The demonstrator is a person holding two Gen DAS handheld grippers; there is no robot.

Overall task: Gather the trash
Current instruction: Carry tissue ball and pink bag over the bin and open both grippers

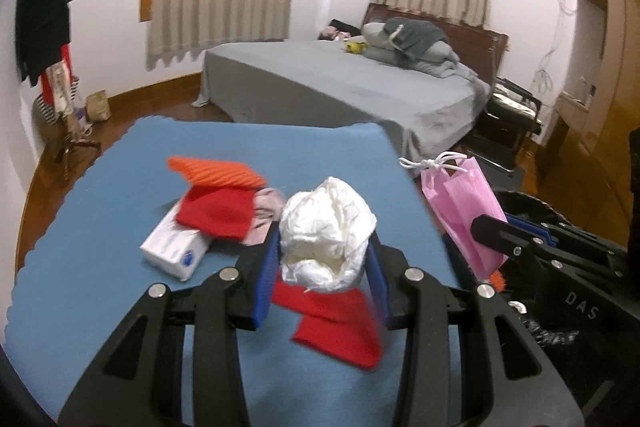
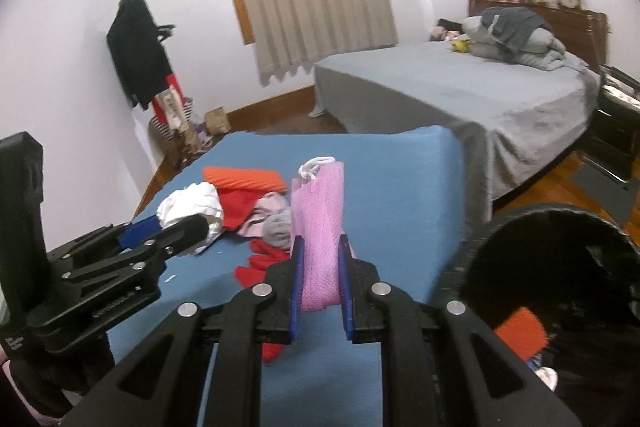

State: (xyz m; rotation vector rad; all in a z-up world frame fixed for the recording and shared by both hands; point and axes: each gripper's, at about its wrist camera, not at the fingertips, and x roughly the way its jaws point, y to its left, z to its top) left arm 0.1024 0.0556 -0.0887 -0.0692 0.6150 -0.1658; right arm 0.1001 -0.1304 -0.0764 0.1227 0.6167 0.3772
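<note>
My left gripper [image 1: 324, 251] is shut on a crumpled white paper wad [image 1: 326, 227] and holds it above the blue table [image 1: 100, 227]. It also shows in the right wrist view [image 2: 192, 211]. My right gripper [image 2: 320, 255] is shut on a pink mesh bag [image 2: 320, 219] with a white cord handle, held upright near the table's right edge; the bag also shows in the left wrist view [image 1: 464, 203]. A black trash bin [image 2: 560, 267] stands to the right of the table, with an orange scrap [image 2: 520, 331] inside.
On the table lie an orange pleated piece [image 1: 216, 171], red cloth pieces [image 1: 216, 215], a white tissue box [image 1: 172, 247], a pinkish-grey rag [image 2: 272, 215] and a red scrap [image 1: 336, 327]. A grey bed [image 1: 340, 83] is behind, a coat rack [image 1: 44, 27] at the left.
</note>
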